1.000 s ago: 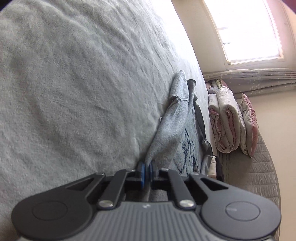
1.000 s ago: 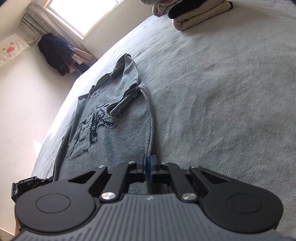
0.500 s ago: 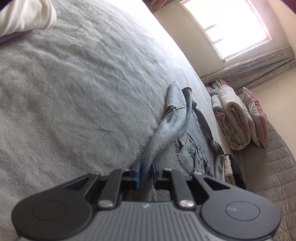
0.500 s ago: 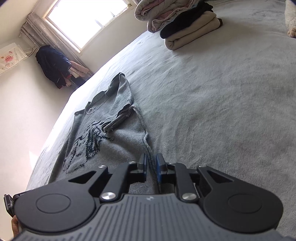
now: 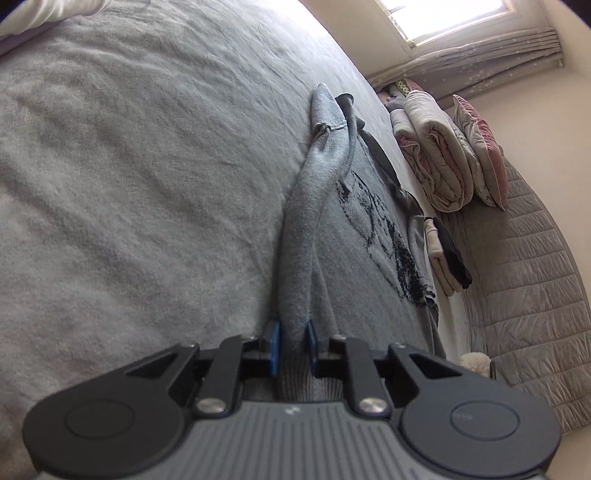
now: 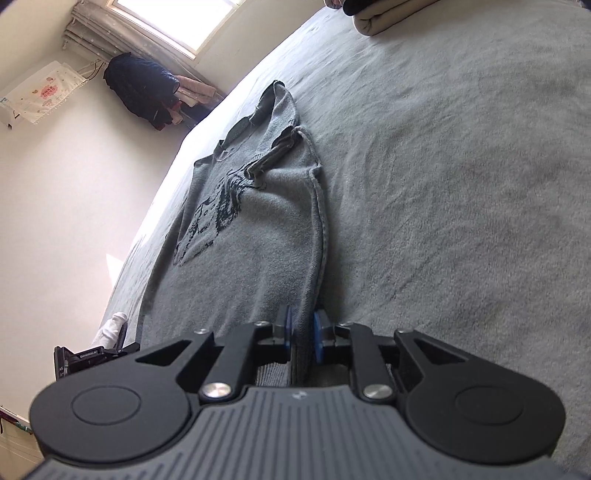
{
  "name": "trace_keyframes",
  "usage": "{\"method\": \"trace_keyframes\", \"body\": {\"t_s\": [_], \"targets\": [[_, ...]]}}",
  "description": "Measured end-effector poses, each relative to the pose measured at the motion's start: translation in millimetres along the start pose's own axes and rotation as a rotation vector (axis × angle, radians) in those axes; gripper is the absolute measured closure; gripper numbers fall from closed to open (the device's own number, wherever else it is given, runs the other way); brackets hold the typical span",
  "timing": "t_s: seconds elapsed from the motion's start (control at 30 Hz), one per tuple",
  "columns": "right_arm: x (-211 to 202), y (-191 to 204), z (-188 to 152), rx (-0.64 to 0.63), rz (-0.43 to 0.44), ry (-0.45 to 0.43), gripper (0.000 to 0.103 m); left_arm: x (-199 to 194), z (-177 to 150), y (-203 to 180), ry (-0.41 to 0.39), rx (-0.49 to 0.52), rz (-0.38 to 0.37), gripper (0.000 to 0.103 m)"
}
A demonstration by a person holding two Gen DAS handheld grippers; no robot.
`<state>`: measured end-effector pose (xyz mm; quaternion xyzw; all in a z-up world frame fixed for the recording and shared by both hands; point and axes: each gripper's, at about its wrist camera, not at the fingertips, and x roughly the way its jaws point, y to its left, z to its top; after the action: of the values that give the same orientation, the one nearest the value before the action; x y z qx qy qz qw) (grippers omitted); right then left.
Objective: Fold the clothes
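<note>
A grey knit sweater (image 6: 258,221) with a dark printed picture lies spread on the grey bed cover (image 6: 461,184). It also shows in the left wrist view (image 5: 354,258). My left gripper (image 5: 291,339) stands slightly apart around a bunched fold of the sweater's edge (image 5: 299,258), the blue pads loose on the cloth. My right gripper (image 6: 303,334) likewise stands slightly apart around the sweater's hem edge (image 6: 321,236). A sleeve (image 6: 269,158) is folded across the sweater's chest.
Folded quilts and pink pillows (image 5: 443,155) lie at the bed's far side, with a small stack of folded clothes (image 5: 447,254) beside the sweater. Another folded pile (image 6: 388,18) sits at the far end. Dark coats (image 6: 144,88) hang by the window.
Both grippers were shut on the sweater's edge a second ago; their jaws have since parted a little around the cloth. The lifted edge now rests lower on the bed.
</note>
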<state>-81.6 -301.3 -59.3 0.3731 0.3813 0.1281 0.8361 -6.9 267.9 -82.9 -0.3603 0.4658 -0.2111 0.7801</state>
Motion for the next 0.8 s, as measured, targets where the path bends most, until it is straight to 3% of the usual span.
{"method": "trace_keyframes", "body": {"t_s": [0.17, 0.27, 0.5, 0.67, 0.8], "targets": [[-1.9, 4.4, -5.8, -0.020, 0.023, 0.066, 0.085, -4.8, -9.1, -0.4, 0.068, 0.047, -0.011, 0.089], [-1.4, 13.6, -11.3, -0.089, -0.018, 0.109, 0.096, -7.2, -12.5, -3.9, 0.082, 0.076, 0.018, 0.097], [-13.1, 6.0, -7.6, -0.053, -0.060, 0.088, 0.098, -19.6, -12.8, -6.7, 0.079, 0.132, 0.080, 0.098], [-10.7, 9.7, -8.6, -0.081, -0.068, 0.088, 0.088, -16.7, -7.6, -6.4, 0.079, 0.098, 0.074, 0.090], [-9.8, 15.6, 2.6, -0.059, -0.094, 0.087, 0.083, -15.0, 4.7, -16.4, 0.058, 0.077, 0.087, 0.063]]}}
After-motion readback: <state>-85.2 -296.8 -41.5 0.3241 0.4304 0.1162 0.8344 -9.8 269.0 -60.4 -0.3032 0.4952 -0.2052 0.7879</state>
